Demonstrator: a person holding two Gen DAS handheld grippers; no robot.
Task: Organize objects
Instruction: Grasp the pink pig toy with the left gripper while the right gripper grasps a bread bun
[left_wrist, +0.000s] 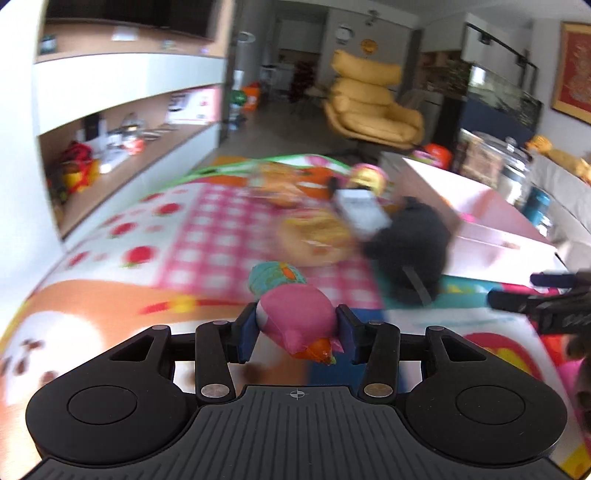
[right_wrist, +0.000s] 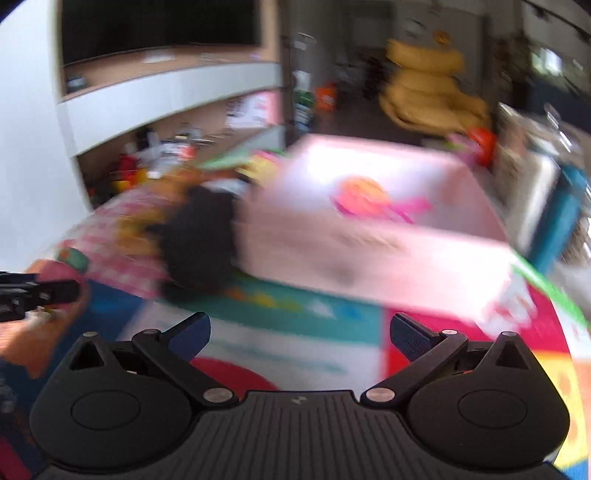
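Note:
My left gripper (left_wrist: 295, 326) is shut on a pink soft toy (left_wrist: 295, 317) with a teal cap and an orange tip, held above a colourful play mat (left_wrist: 110, 266). Both blue pads press its sides. The right gripper (right_wrist: 297, 332) stands wide open with nothing between its fingers, over the mat's teal and red patches. Ahead of it sits a pink box (right_wrist: 369, 236), open on top, with a pink and orange toy (right_wrist: 364, 197) inside. The same pink box (left_wrist: 491, 218) shows at right in the left wrist view. Both views are blurred.
A black plush toy (left_wrist: 410, 240) lies by the box's left wall, with a white box (left_wrist: 360, 210) and orange toys (left_wrist: 317, 236) behind it on the mat. Low shelves (left_wrist: 122, 147) with clutter run along the left. A yellow armchair (left_wrist: 373, 107) stands far back.

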